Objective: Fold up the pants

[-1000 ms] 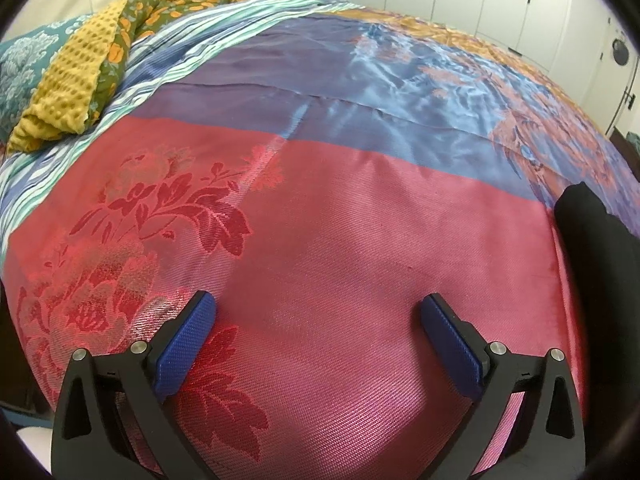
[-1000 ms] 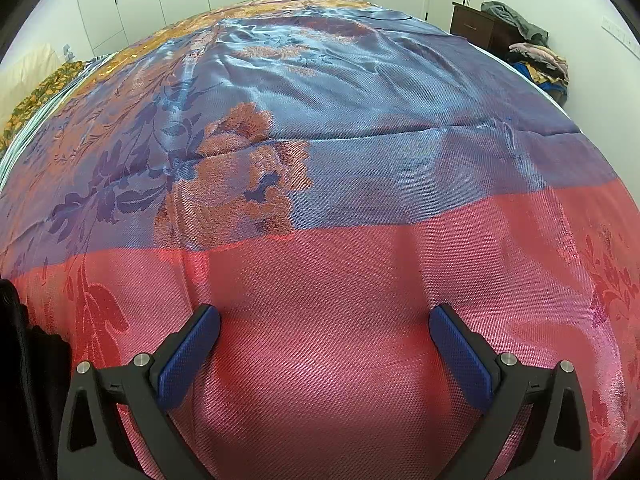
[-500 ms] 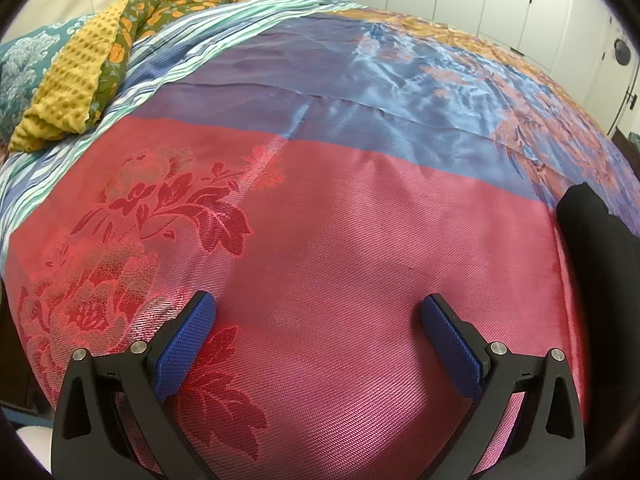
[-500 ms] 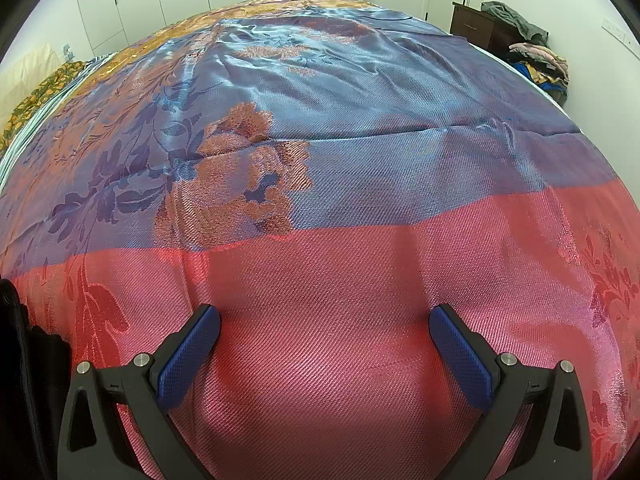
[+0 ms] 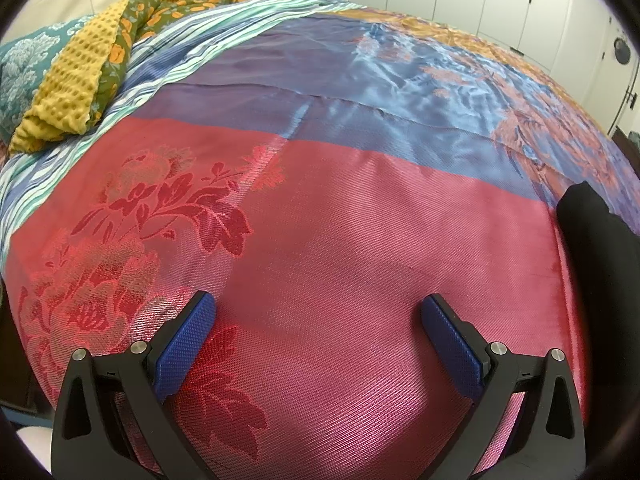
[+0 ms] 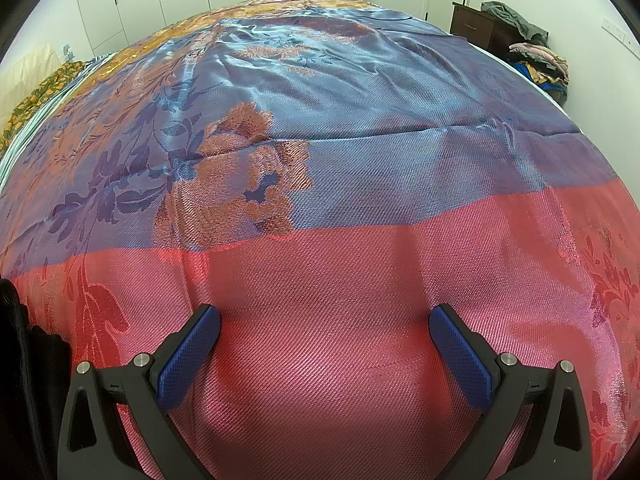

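Left gripper [image 5: 318, 312]: your jaws stand spread wide over the red band of the bedspread [image 5: 360, 240], nothing between them.
Right gripper [image 6: 324, 322]: also spread wide above red satin, holding nothing.
Pants [image 5: 596, 264]: the black cloth lies at the right edge of your left view and shows again at the lower left edge of your right view [image 6: 20, 344], so it sits between your two tools, touched by neither.
Open room: flat bedspread [image 6: 360, 128] runs ahead of both tools.
Edges: a mustard blanket [image 5: 68, 92] and pillow [image 5: 20, 76] bound the far left; a dark dresser [image 6: 480, 30] and a clothes pile [image 6: 536, 60] stand beyond the right side.
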The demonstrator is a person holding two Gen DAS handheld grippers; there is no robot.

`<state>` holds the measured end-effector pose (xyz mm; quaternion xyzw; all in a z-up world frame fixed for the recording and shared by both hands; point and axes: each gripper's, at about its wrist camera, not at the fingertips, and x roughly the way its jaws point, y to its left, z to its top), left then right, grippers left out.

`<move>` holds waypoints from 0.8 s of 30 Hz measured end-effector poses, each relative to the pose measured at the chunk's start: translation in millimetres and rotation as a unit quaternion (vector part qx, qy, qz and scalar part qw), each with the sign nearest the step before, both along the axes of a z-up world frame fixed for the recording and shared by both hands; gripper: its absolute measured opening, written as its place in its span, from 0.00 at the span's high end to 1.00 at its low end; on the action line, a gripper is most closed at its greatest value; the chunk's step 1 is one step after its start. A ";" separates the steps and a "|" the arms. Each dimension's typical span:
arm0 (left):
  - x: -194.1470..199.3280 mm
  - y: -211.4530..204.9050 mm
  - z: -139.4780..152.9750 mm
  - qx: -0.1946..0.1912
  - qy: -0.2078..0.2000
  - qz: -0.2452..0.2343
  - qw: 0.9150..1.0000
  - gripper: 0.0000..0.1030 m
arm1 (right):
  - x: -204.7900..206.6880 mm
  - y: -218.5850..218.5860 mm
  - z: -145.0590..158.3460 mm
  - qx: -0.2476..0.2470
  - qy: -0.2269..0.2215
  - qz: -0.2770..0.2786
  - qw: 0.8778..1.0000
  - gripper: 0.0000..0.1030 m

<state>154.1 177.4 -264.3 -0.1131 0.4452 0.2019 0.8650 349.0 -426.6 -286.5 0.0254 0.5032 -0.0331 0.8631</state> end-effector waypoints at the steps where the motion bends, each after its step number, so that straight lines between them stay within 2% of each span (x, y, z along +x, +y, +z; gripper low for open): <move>1: -0.1 -0.3 0.0 0.000 0.000 0.000 1.000 0.01 | 0.2 0.0 0.1 0.000 0.000 0.000 1.000 0.00; 24: -1.0 1.8 0.5 0.000 0.000 0.001 1.000 0.01 | 0.3 0.3 0.2 0.000 0.000 0.000 1.000 0.00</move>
